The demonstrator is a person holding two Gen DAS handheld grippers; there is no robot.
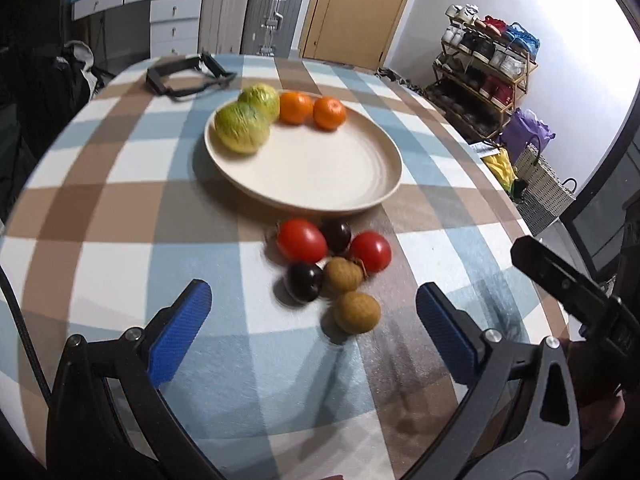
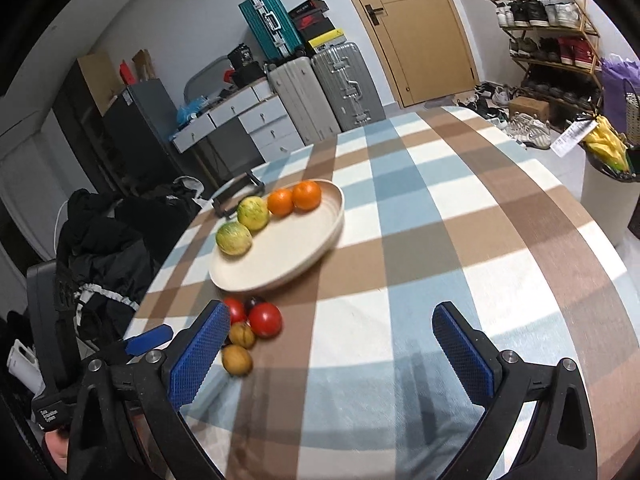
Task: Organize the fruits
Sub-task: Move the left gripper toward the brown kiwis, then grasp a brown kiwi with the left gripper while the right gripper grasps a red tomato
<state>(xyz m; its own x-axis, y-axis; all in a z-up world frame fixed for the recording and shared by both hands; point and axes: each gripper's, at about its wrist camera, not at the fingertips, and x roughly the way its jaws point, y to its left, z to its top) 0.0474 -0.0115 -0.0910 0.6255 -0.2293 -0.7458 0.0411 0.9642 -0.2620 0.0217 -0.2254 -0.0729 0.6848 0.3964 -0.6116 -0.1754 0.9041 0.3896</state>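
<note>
My left gripper hangs wide open and empty at lower centre, the loose fruit cluster just ahead between its fingers. I'd centre on one brown fruit, nearest and freest, and close gently. The plate above has bare room right of the oranges. My right gripper is also open, empty.

Suitcases, shoe rack, wooden door
</note>
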